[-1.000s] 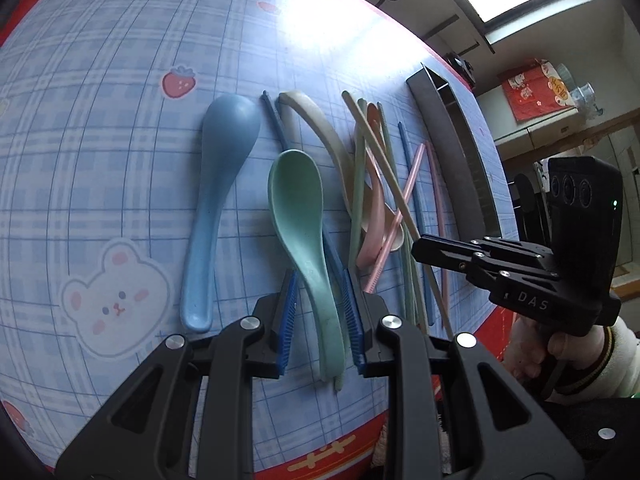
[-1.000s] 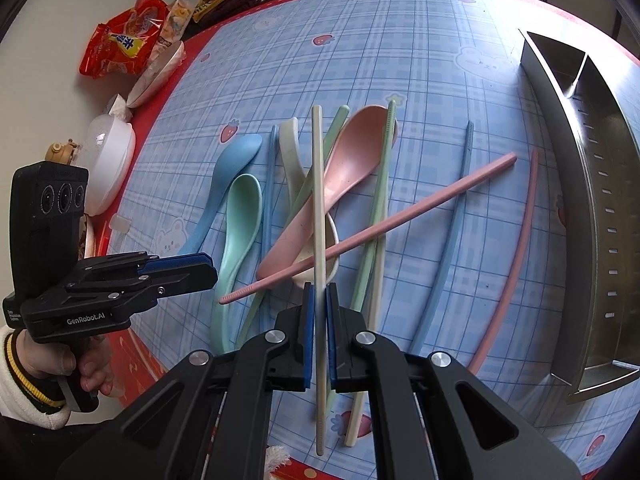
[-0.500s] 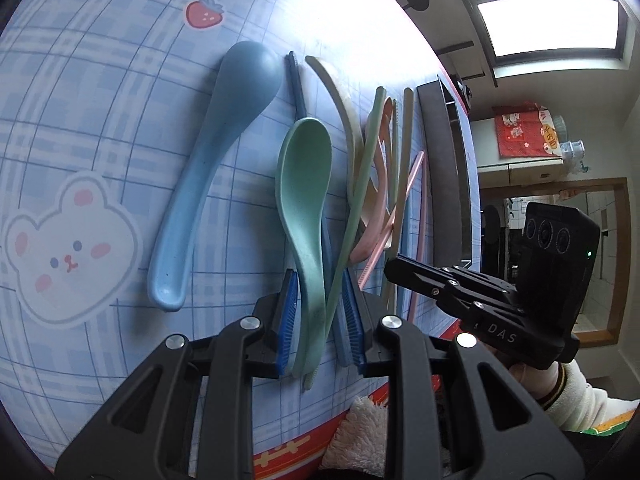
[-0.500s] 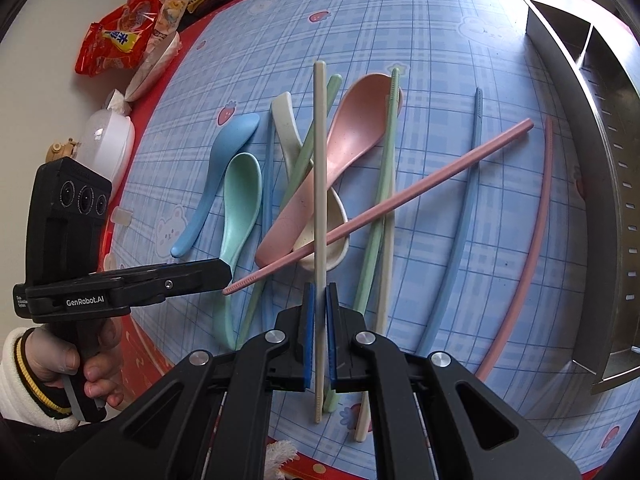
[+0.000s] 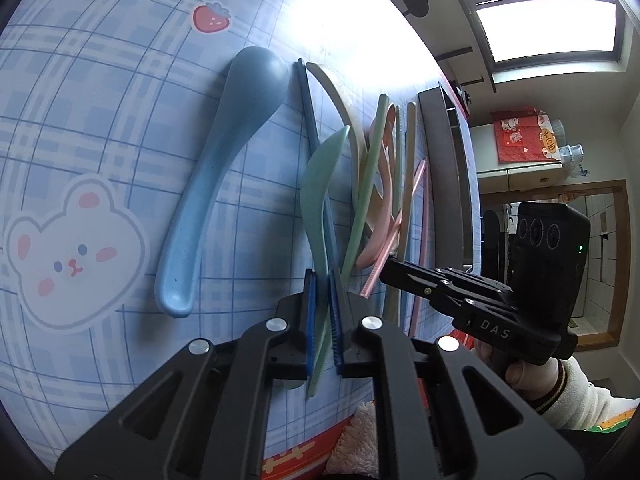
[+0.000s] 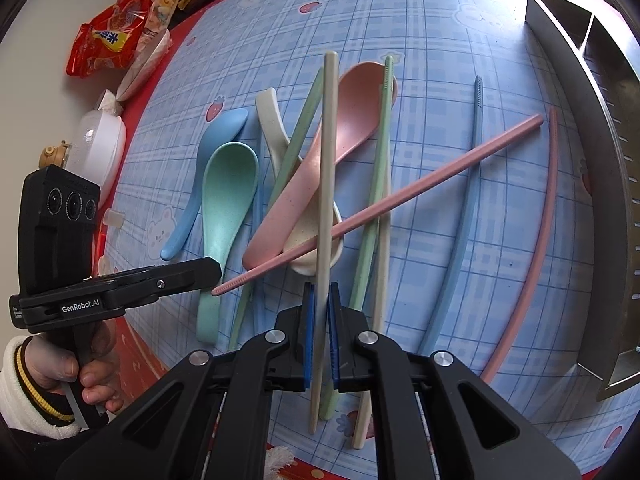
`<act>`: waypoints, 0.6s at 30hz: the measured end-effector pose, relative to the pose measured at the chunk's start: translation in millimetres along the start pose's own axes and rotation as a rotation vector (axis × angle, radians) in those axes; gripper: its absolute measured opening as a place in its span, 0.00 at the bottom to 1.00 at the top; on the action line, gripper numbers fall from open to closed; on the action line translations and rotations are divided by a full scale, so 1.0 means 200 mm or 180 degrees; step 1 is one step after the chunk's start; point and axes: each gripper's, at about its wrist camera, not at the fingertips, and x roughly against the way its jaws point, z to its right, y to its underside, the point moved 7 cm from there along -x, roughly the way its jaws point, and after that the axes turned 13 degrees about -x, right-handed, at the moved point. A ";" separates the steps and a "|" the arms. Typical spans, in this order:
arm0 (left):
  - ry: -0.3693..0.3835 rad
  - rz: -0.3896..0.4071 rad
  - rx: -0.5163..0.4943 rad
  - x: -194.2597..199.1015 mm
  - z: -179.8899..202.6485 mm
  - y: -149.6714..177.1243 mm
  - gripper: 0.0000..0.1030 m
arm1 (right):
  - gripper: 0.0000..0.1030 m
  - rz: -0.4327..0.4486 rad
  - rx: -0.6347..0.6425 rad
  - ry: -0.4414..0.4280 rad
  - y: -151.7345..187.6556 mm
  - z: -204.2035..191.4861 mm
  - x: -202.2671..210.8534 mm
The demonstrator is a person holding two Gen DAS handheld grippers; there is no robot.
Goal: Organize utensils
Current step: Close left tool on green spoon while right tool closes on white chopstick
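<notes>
My left gripper (image 5: 322, 280) is shut on the handle of the green spoon (image 5: 316, 208), which is tipped on its edge; that spoon also shows in the right wrist view (image 6: 226, 196). My right gripper (image 6: 320, 294) is shut on a beige chopstick (image 6: 326, 168) that lies over the pink spoon (image 6: 320, 164) and a beige spoon (image 6: 272, 120). A blue spoon (image 5: 224, 152) lies to the left. A pink chopstick (image 6: 400, 200) crosses the pile. Green, blue and pink chopsticks lie beside it.
A metal utensil tray (image 6: 596, 128) with dividers stands at the right of the blue checked tablecloth (image 6: 440, 20). Snack bags (image 6: 108, 36) and a white lidded container (image 6: 100, 148) sit at the far left edge. The table's red front edge (image 6: 132, 360) is close.
My left gripper closed on the green spoon's handle and turned it up on its edge. My right gripper kept hold of the beige chopstick and moved little.
</notes>
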 end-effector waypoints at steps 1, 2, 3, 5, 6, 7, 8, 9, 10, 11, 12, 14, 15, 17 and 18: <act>0.0001 0.0002 -0.0002 0.00 0.00 0.00 0.10 | 0.08 0.0003 -0.0011 -0.0001 0.00 0.00 0.00; -0.0002 0.0001 -0.0010 0.00 0.00 0.01 0.11 | 0.08 0.0005 -0.0023 -0.0003 -0.01 0.00 -0.01; -0.0009 -0.0004 -0.0020 -0.01 0.00 0.00 0.11 | 0.08 0.0009 -0.0034 -0.0006 -0.01 0.00 -0.01; -0.0034 -0.0023 -0.0049 -0.01 0.00 0.00 0.11 | 0.08 0.0019 -0.0048 -0.0019 -0.02 0.00 -0.01; -0.0063 -0.0038 -0.0064 -0.01 0.00 0.01 0.11 | 0.08 0.0024 -0.0053 -0.0022 -0.02 -0.01 -0.01; -0.0100 -0.0066 -0.0071 -0.02 -0.01 0.01 0.12 | 0.08 0.0030 -0.0058 -0.0025 -0.02 0.00 -0.01; -0.0089 -0.0092 -0.0066 -0.03 -0.01 0.01 0.12 | 0.06 0.0038 -0.0064 -0.0030 -0.02 0.00 0.00; -0.0074 -0.0077 -0.0051 -0.03 -0.02 0.01 0.12 | 0.06 0.0045 -0.0067 -0.0041 -0.02 0.00 0.00; -0.0073 -0.0074 -0.0051 -0.03 -0.01 0.02 0.12 | 0.06 0.0068 -0.0060 -0.0058 -0.02 0.00 0.01; -0.0081 -0.0077 -0.0062 -0.03 -0.01 0.02 0.11 | 0.06 0.0098 -0.0060 -0.0083 -0.02 0.00 0.03; -0.0103 -0.0076 -0.0076 -0.03 -0.01 0.02 0.11 | 0.06 0.0131 -0.0054 -0.0110 -0.01 0.00 0.04; -0.0179 -0.0048 -0.0135 -0.02 0.00 0.02 0.10 | 0.06 0.0213 -0.0036 -0.0135 -0.02 -0.01 0.08; -0.0201 -0.0011 -0.0158 0.00 0.00 0.01 0.11 | 0.06 0.0255 -0.0025 -0.0146 -0.02 -0.01 0.09; -0.0228 0.0075 -0.0168 0.03 0.02 -0.01 0.10 | 0.06 0.0341 -0.0004 -0.0174 -0.03 -0.02 0.13; -0.0253 0.0116 -0.0172 0.05 0.02 -0.02 0.10 | 0.06 0.0378 0.0005 -0.0188 -0.03 -0.03 0.15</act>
